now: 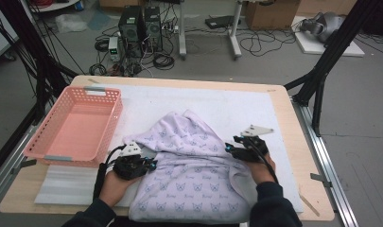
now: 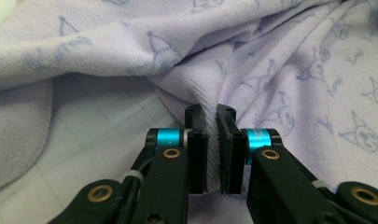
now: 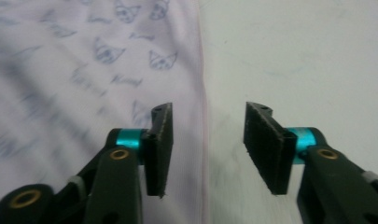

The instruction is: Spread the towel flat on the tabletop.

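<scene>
Left claw was clamped on a fold of the lilac cat-print fleece garment at frame centre; right claw stood released, straddling its edge.

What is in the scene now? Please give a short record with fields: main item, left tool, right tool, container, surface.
main item: lilac towel with a small cat-face print, partly folded, lying on the mat
left tool: left tool shut on a fold of the towel at its left edge
right tool: right tool open, jaws apart above the towel's hem, nothing pinched
container: pink basket at the table's left, nothing visible inside
surface: white mat on a wooden table
</scene>
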A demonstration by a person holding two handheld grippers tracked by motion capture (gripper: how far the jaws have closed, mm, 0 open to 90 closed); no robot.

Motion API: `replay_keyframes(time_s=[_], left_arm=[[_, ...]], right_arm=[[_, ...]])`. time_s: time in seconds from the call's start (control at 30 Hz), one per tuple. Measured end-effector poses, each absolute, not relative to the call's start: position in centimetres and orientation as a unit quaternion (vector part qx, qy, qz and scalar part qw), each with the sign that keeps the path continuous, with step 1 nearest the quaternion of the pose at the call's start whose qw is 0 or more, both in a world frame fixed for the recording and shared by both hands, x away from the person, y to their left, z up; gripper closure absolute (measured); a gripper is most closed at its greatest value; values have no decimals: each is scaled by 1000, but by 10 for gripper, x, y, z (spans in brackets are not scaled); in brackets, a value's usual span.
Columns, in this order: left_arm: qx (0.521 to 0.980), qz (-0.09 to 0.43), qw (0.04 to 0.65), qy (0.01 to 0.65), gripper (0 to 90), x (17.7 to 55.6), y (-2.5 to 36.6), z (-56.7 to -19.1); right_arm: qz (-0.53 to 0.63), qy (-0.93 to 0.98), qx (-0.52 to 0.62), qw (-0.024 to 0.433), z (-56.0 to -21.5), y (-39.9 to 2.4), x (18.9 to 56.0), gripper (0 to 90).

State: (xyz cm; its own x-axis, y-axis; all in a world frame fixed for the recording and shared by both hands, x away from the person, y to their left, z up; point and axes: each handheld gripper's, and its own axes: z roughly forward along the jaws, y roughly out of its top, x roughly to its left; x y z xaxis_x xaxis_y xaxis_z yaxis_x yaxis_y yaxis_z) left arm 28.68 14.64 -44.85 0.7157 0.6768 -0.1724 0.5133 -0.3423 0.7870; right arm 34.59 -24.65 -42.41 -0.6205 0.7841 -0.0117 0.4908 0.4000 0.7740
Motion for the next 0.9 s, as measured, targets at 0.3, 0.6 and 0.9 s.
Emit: replay_keyframes(time_s=[0.3, 0.6, 0.9], left_arm=[[815, 89, 442, 364, 832, 287, 147, -451], [811, 83, 447, 368, 833, 286, 147, -451], [815, 79, 443, 365, 832, 287, 147, -450]], right_arm=[[362, 832, 386, 168, -444, -196, 395, 807], [338, 835, 396, 178, -433, -236, 365, 872], [318, 830, 426, 166, -436, -292, 314, 872]])
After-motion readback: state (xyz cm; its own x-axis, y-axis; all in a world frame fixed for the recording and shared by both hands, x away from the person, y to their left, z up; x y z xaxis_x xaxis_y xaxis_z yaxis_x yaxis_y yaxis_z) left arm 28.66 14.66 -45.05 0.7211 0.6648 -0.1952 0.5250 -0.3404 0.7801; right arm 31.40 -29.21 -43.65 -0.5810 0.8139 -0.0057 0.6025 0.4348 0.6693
